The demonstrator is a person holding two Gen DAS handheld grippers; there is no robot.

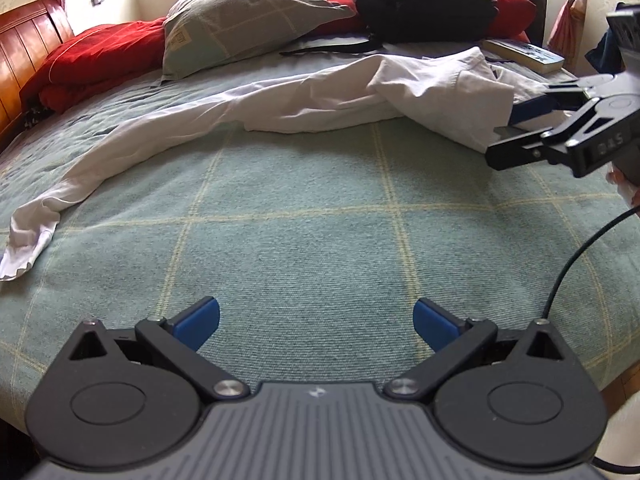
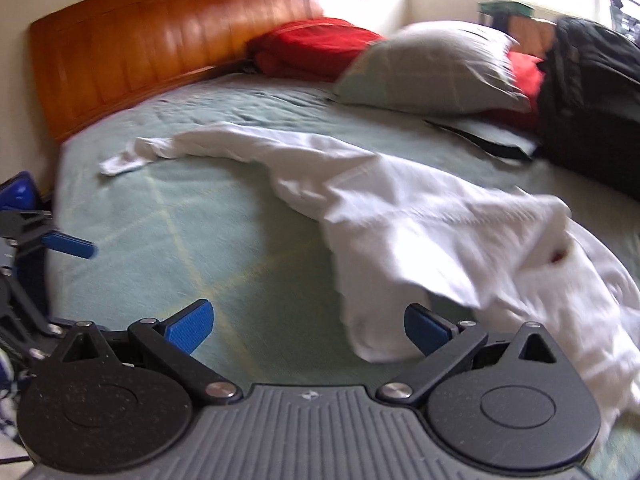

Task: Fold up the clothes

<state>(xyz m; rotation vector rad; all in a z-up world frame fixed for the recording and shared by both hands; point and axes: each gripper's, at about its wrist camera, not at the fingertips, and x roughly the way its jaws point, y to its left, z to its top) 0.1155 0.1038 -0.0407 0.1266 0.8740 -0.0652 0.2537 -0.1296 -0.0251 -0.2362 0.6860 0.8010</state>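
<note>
Fingers (image 2: 426, 330) apart, seemingly touching white shirt (image 2: 400, 216).

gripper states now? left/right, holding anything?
Left gripper: open, empty, above the green checked bedspread.
Right gripper: open, empty, at the edge of the crumpled white long-sleeved shirt.

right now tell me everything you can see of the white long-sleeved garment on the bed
The white long-sleeved garment is thin, woven-looking cloth, rumpled and unfolded. It lies on the pale green checked bed cover. One long sleeve trails away across the cover, its cuff crumpled at the end. The bunched body has one flap turned over, with a small red mark showing in the right wrist view. Neither the left gripper nor the right gripper holds it; both stand open.
</note>
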